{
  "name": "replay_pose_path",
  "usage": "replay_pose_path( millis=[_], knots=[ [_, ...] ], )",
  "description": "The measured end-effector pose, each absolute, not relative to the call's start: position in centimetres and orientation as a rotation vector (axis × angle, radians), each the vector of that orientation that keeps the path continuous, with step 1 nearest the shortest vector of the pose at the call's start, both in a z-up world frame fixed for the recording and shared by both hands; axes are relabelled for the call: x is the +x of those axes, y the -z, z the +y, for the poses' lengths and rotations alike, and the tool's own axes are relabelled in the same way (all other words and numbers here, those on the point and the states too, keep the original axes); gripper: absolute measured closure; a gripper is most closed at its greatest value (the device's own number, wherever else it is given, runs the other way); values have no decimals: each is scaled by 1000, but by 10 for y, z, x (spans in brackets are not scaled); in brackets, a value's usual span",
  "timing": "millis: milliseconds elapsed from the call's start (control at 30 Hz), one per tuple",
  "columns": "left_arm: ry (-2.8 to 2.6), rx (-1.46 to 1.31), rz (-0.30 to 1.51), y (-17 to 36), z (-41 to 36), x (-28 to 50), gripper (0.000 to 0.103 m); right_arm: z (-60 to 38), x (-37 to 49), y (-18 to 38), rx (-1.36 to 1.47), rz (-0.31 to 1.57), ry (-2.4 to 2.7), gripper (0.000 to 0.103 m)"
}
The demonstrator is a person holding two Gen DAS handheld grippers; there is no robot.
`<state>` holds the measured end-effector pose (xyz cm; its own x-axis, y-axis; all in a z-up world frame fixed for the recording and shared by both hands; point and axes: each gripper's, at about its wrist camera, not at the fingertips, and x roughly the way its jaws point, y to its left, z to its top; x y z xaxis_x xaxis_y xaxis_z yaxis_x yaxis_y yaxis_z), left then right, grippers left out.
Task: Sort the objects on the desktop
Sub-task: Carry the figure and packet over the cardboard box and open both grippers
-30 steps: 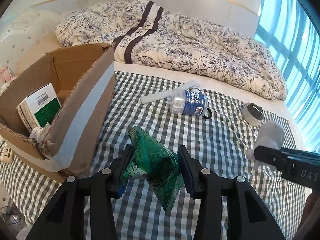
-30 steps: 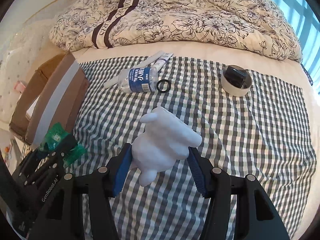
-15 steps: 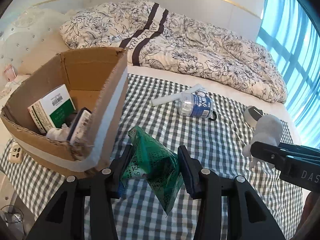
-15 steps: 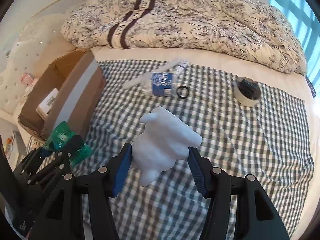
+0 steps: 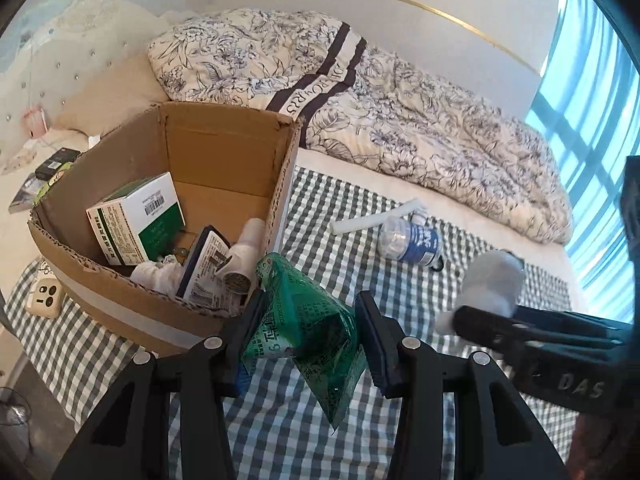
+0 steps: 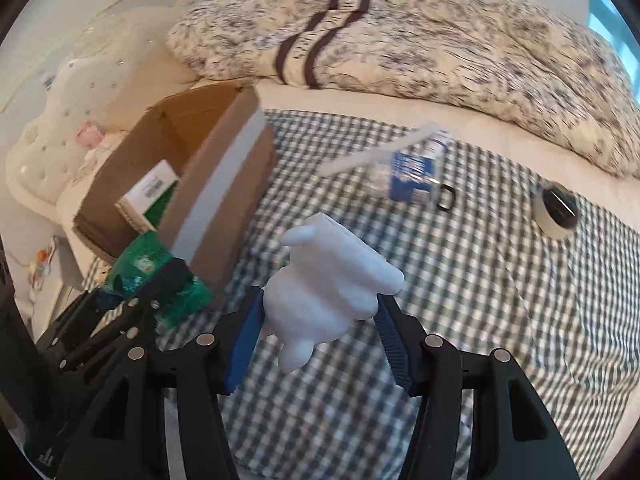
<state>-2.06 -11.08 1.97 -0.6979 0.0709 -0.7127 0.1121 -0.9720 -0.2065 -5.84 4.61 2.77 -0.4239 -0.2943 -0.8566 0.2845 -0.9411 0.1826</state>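
Left gripper (image 5: pixel 308 336) clamps my crumpled green packet (image 5: pixel 308 328), held just beside the near corner of the cardboard box (image 5: pixel 224 148) at the checked cloth's (image 5: pixel 320 208) left edge. Right gripper (image 6: pixel 320 336) pinches the white figurine (image 6: pixel 332 284) above the cloth's middle. Water bottle (image 6: pixel 412 176) lies near the far edge.

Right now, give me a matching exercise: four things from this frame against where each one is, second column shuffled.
Things:
1. green packet
2. white figurine
3. water bottle
4. green-and-white carton

Places:
A. inside the cardboard box
B. lying on the checked cloth
C. in the left gripper
D. in the right gripper

Pairs: 1-C, 2-D, 3-B, 4-A
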Motion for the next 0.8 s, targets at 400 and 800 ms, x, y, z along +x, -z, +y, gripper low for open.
replay_pose_path(
  millis=[400,800],
  knots=[
    [2879,999,403,-78,-145,-16,57,23,-70,-69,1288,2,2407,47],
    [2717,947,461,-79,-216,-20,57,-39,-82,-83,1192,2,2269,47]
  ],
)
